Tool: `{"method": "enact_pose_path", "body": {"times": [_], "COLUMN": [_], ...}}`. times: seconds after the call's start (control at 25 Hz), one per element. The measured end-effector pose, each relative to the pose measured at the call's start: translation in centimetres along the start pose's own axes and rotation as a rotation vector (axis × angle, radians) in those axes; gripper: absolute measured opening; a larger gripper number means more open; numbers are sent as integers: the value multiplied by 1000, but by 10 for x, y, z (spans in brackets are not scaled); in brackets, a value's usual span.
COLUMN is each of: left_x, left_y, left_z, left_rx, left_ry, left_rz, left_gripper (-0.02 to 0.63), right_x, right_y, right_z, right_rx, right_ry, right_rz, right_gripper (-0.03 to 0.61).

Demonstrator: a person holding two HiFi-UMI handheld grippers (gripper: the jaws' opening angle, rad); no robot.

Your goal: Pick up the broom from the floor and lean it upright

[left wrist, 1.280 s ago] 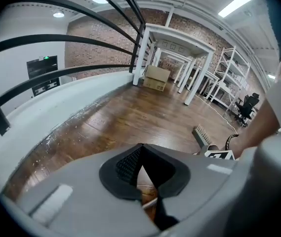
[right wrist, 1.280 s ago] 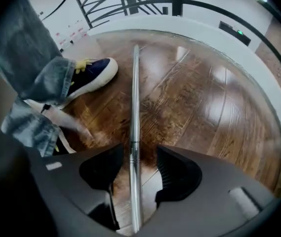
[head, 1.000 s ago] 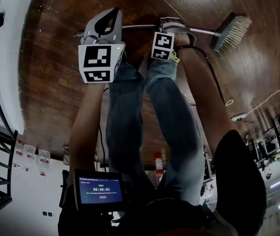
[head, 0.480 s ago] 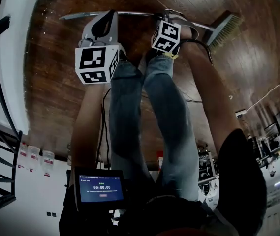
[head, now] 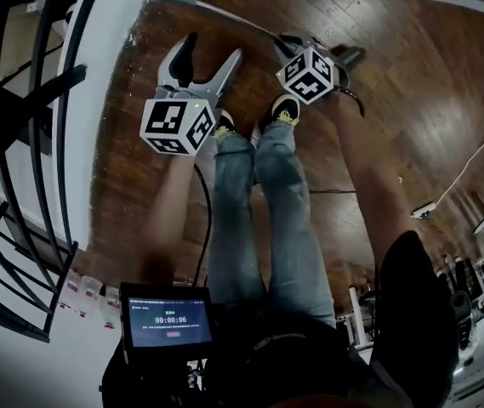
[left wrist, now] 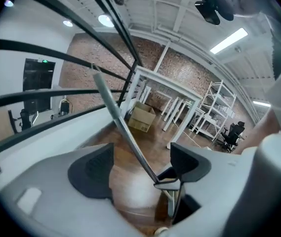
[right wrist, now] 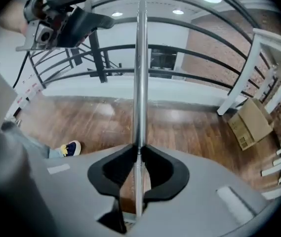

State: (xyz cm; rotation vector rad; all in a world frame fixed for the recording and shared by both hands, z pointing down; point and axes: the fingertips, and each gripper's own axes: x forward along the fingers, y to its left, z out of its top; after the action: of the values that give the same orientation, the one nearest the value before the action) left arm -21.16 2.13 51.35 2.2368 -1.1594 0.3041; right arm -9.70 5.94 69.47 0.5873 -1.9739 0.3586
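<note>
A cardboard box (right wrist: 251,123) and the person's shoes (head: 287,109) rest on the wooden floor (head: 412,100).

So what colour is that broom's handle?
The broom handle is shiny silver metal; the right gripper view shows it best.

My left tool (head: 216,48) just opened, off broom (head: 224,11); right tool (right wrist: 139,157) closed tighter on it, tipped handle up off floor (head: 139,143).

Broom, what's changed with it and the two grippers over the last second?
The broom handle has lifted off the floor and tilted; the bristle head no longer shows in the head view. The left gripper has let go: its jaws have just been opening, the handle now beyond their tips. The right gripper has just been closing and clamps the handle. The person's legs stay where they were.
</note>
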Motion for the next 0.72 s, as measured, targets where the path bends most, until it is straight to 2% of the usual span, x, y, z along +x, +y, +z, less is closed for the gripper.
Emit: {"method": "enact_pose_path", "body": {"times": [0.12, 0.16, 0.28, 0.32, 0.4, 0.56, 0.72], "left_x": [27, 40, 84, 98, 119, 156, 203], "left_y": [-42, -60, -114, -133, -178, -281, -365], "left_z": [62, 82, 145, 164, 201, 250, 292], "left_rx": [57, 83, 219, 277, 371, 407, 474], "left_ry": [-40, -46, -71, -85, -115, -124, -135], "left_rz": [-52, -72, -105, -114, -160, -281, -398], "left_gripper": [409, 440, 443, 389, 107, 74, 69], "right_x": [-52, -69, -119, -135, -169, -243, -300], "right_y": [-20, -29, -64, -77, -102, -152, -228], "right_z": [23, 32, 59, 66, 75, 65, 42], "right_rx": [100, 132, 225, 260, 348, 548, 670], "right_ry": [-76, -107, -205, -238, -305, -402, -460], "right_rz": [-13, -17, -48, -61, -87, -117, -214], "right_gripper": [77, 78, 78, 78, 80, 80, 80]}}
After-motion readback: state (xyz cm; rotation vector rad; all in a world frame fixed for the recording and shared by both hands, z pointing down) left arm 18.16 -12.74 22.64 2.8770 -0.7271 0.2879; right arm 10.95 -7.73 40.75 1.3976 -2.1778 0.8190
